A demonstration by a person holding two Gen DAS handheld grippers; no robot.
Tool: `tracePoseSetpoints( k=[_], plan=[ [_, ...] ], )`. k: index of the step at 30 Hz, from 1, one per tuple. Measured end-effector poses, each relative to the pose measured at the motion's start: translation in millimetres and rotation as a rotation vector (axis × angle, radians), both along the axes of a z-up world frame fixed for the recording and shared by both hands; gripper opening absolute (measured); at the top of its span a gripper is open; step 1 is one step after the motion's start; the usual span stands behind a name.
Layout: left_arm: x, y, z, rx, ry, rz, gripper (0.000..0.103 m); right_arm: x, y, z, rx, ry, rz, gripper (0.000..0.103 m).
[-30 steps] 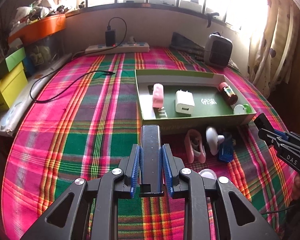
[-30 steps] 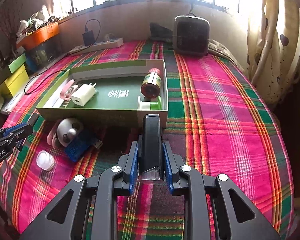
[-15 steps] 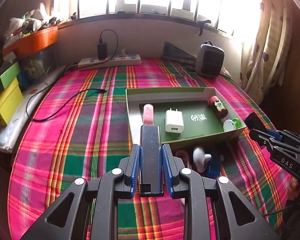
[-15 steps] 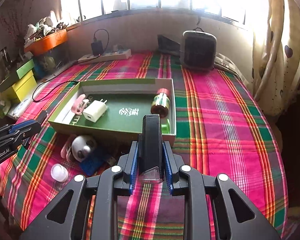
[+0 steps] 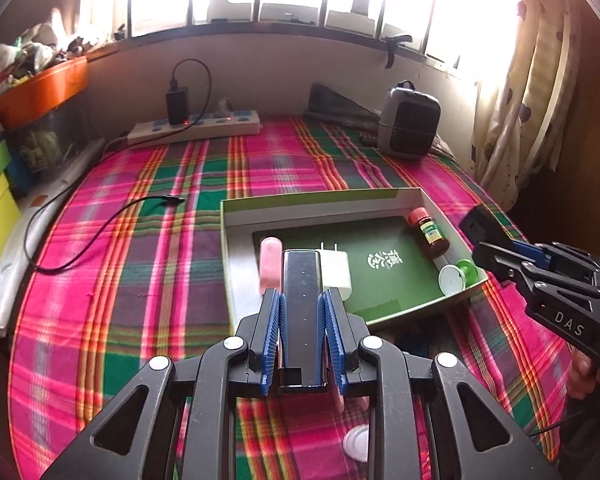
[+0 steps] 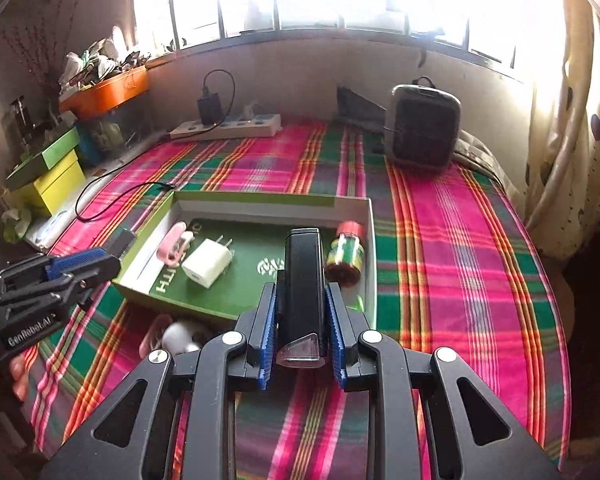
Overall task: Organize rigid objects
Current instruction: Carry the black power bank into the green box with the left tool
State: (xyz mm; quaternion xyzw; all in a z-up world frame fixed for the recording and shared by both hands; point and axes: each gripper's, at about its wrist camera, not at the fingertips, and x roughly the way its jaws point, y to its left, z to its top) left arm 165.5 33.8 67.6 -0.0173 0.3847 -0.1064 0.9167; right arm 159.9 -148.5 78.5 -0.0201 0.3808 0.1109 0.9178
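Note:
My left gripper (image 5: 302, 300) is shut on a black rectangular block (image 5: 300, 276) that sticks out past its blue pads. My right gripper (image 6: 302, 292) is shut on a similar black block (image 6: 302, 256) with a clear tip at its near end. Both hang above the near side of an open green box (image 5: 320, 200). In the box lie a pink case (image 5: 270, 266), a white charger (image 5: 336, 272), a red-capped bottle (image 5: 428, 232) and a green-and-white cap (image 5: 456, 276). The right gripper (image 5: 496, 248) shows at the right edge of the left wrist view.
On the plaid cloth in front of the box lie a white round gadget (image 6: 178, 336), a pink clip (image 6: 150, 338) and a white lid (image 5: 356, 442). A power strip (image 5: 194, 128), a heater (image 5: 410, 124), a black cable (image 5: 100, 232) and yellow-green boxes (image 6: 56, 180) are further off.
Both grippers have risen and drawn back from the box, each still holding its black block. The box and the items near it now sit lower and smaller in both views.

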Motion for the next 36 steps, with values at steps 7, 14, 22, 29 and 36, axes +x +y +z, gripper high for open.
tracePoseSetpoints(
  k=[7,14,22,29,36],
  plan=[
    [23.2,-4.7,-4.9,-0.002,0.018,-0.002,0.022,27.1,6.5,-1.7,0.013,0.027,0.018,0.024],
    [43.4,-7.3,-13.4,-0.008,0.048,-0.005,0.022,50.8,10.2,-7.6,0.032,0.055,0.028,0.024],
    [61.7,-10.9,-24.1,-0.007,0.078,-0.005,0.022,74.2,14.2,-26.6,0.048,0.114,0.034,0.024],
    [70.5,-12.8,-31.2,0.001,0.093,-0.004,0.022,88.4,15.8,-39.7,0.056,0.147,0.035,0.025],
    [73.7,-16.0,-32.1,0.014,0.090,-0.008,0.022,97.0,14.4,-49.2,0.046,0.168,0.028,0.025]
  ],
)
